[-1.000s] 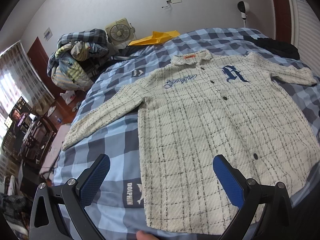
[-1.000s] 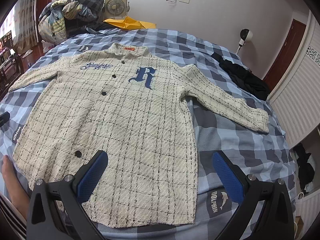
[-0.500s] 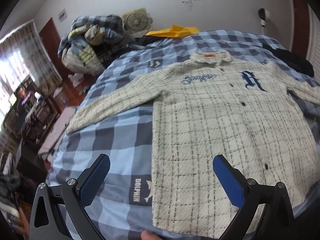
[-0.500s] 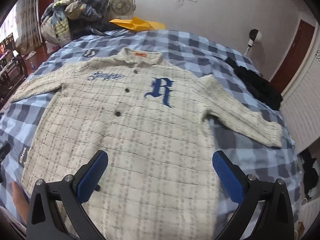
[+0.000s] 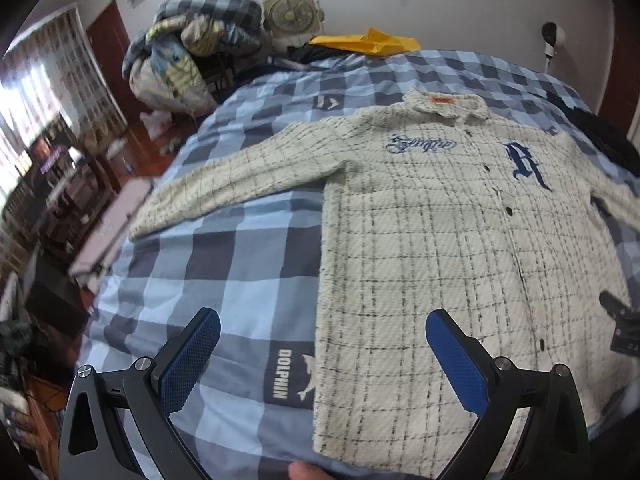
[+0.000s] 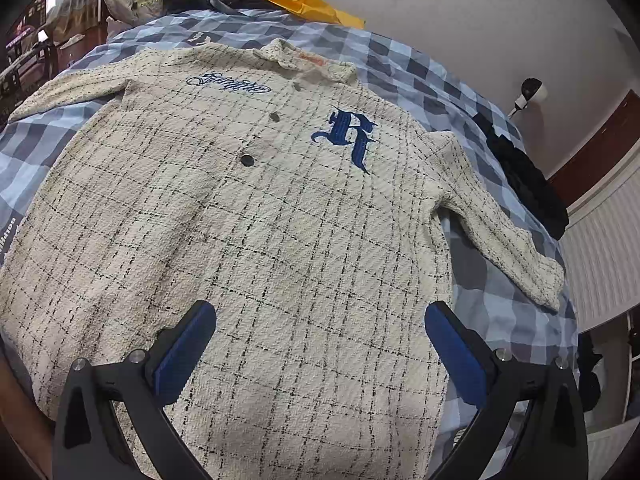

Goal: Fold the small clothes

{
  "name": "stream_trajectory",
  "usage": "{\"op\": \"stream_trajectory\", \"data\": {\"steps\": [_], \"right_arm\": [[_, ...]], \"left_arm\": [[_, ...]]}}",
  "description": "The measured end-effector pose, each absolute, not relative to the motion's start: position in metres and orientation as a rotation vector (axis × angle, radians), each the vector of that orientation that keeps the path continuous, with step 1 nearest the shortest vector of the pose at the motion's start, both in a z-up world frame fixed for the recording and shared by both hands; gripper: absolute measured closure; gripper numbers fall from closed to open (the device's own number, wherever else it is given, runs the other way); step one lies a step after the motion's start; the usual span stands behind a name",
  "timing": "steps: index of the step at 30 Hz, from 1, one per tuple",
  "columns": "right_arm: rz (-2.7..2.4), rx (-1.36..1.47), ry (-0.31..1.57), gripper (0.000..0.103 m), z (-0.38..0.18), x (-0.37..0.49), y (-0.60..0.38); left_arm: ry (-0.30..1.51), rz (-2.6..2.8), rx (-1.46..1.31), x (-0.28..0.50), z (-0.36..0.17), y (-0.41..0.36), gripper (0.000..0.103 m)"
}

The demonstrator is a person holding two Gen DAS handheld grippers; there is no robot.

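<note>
A cream plaid button shirt (image 5: 432,248) with a blue "R" lies flat, front up, on the blue checked bed (image 5: 224,264), sleeves spread out. It fills the right wrist view (image 6: 280,232). My left gripper (image 5: 320,360) is open and empty above the shirt's lower left hem. My right gripper (image 6: 320,352) is open and empty, close above the shirt's lower body. The right gripper's edge shows in the left wrist view (image 5: 620,320).
A heap of bedding (image 5: 188,52), a fan (image 5: 294,14) and a yellow item (image 5: 368,42) lie at the bed's head. Black clothing (image 6: 524,180) lies on the bed's right side. Furniture and clutter (image 5: 60,184) stand left of the bed.
Both grippers moved forward and lower over the shirt. The left view shifted left; the right gripper came much closer to the cloth. Both stayed open.
</note>
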State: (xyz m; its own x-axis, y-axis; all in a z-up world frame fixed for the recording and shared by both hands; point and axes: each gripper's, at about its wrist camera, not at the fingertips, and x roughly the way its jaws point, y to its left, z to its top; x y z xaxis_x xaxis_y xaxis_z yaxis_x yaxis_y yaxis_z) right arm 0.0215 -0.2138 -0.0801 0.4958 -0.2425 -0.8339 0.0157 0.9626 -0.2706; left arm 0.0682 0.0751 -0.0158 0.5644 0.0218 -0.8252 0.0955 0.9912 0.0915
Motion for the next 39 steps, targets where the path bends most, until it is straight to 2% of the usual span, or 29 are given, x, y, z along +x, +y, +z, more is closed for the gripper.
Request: {"op": "stream_trajectory", "data": {"steps": [5, 12, 18, 23, 29, 30, 32, 36, 38, 39], "right_arm": [[-0.160, -0.180, 1.051, 0.001, -0.078, 0.017, -0.222], [-0.185, -0.257, 1.028, 0.001, -0.080, 0.022, -0.210], [-0.173, -0.264, 1.107, 0.001, -0.098, 0.034, -0.210], [-0.203, -0.308, 1.155, 0.001, -0.112, 0.039, -0.209], [-0.204, -0.352, 1.166, 0.001, -0.116, 0.038, -0.202], [-0.204, -0.356, 1.168, 0.001, -0.117, 0.039, -0.202], [-0.205, -0.364, 1.175, 0.001, -0.119, 0.039, -0.201], [-0.214, -0.378, 1.183, 0.001, -0.122, 0.040, -0.202], [-0.213, -0.372, 1.183, 0.001, -0.122, 0.040, -0.203], [-0.216, -0.370, 1.179, 0.001, -0.120, 0.040, -0.203]], "left_arm": [[0.981, 0.078, 0.103, 0.115, -0.021, 0.145, 0.000], [1.087, 0.329, 0.016, 0.214, -0.066, 0.288, 0.000], [1.125, 0.412, -0.298, 0.263, -0.096, 0.392, 0.000], [1.159, 0.471, -0.508, 0.284, -0.130, 0.442, 0.000], [1.156, 0.468, -0.553, 0.305, -0.150, 0.453, 0.001], [1.166, 0.463, -0.546, 0.311, -0.155, 0.452, 0.004], [1.195, 0.473, -0.504, 0.319, -0.161, 0.448, 0.032], [1.225, 0.470, -0.441, 0.331, -0.163, 0.436, 0.056], [1.203, 0.464, -0.408, 0.334, -0.152, 0.428, 0.073], [1.187, 0.464, -0.398, 0.333, -0.146, 0.426, 0.075]]}}
